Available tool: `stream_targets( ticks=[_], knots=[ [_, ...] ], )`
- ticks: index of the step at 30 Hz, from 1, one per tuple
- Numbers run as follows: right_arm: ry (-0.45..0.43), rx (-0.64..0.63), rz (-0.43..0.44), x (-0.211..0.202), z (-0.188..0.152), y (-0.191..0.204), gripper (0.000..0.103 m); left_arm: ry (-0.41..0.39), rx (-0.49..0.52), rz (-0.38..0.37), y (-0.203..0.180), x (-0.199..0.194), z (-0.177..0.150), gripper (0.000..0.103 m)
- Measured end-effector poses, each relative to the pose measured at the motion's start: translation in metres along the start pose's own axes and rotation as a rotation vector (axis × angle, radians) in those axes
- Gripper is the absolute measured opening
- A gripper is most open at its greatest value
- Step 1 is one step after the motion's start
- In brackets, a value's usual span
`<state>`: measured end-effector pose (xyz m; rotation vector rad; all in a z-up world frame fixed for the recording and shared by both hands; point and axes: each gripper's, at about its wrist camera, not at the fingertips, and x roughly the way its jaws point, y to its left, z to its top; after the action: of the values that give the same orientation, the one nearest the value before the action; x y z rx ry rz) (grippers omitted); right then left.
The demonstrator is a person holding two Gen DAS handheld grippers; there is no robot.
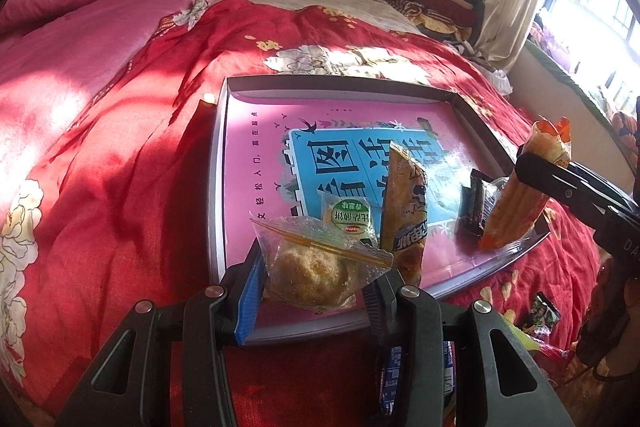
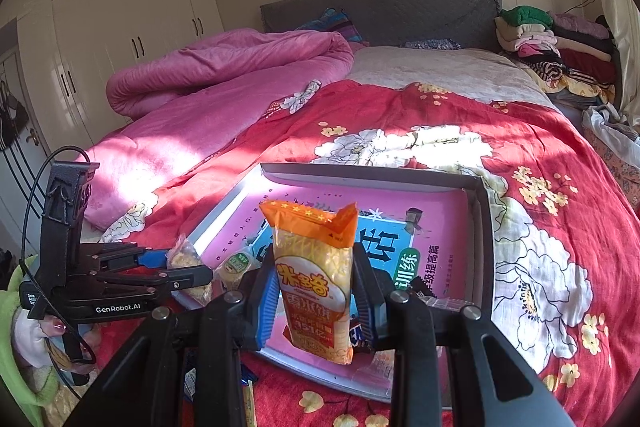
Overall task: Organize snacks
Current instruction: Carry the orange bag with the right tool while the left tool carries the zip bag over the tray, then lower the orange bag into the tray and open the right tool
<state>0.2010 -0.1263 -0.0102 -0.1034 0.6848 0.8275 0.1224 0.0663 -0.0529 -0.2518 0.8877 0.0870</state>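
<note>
We are holding two packets over the tray (image 1: 219,187) lying on the bed (image 1: 120,167). Our left tool (image 1: 316,279) is clamped on a pastry (image 1: 308,273) above the tray's near edge; our right tool (image 2: 316,291) is clamped on a cracker pack (image 2: 316,283), kept upright for setting down inside.

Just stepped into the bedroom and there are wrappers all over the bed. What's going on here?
A person is sorting snacks into a shallow tray lying on the red floral bedspread, with a hand-held gripper in each hand. The left gripper is shut on a clear-bagged pastry at the tray's near edge. The right gripper is shut on an orange rice cracker pack, upright above the tray. A few packets already lie in the tray, including a small green-labelled one; others remain on the bedspread.
</note>
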Motion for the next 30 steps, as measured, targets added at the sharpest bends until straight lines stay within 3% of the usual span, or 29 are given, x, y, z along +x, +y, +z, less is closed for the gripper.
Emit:
stream_targets(
  ticks=[30],
  knots=[
    [0.098, 0.016, 0.013, 0.022, -0.014, -0.003, 0.034, 0.02, 0.026, -0.004, -0.006, 0.004, -0.003, 0.046]
  ],
)
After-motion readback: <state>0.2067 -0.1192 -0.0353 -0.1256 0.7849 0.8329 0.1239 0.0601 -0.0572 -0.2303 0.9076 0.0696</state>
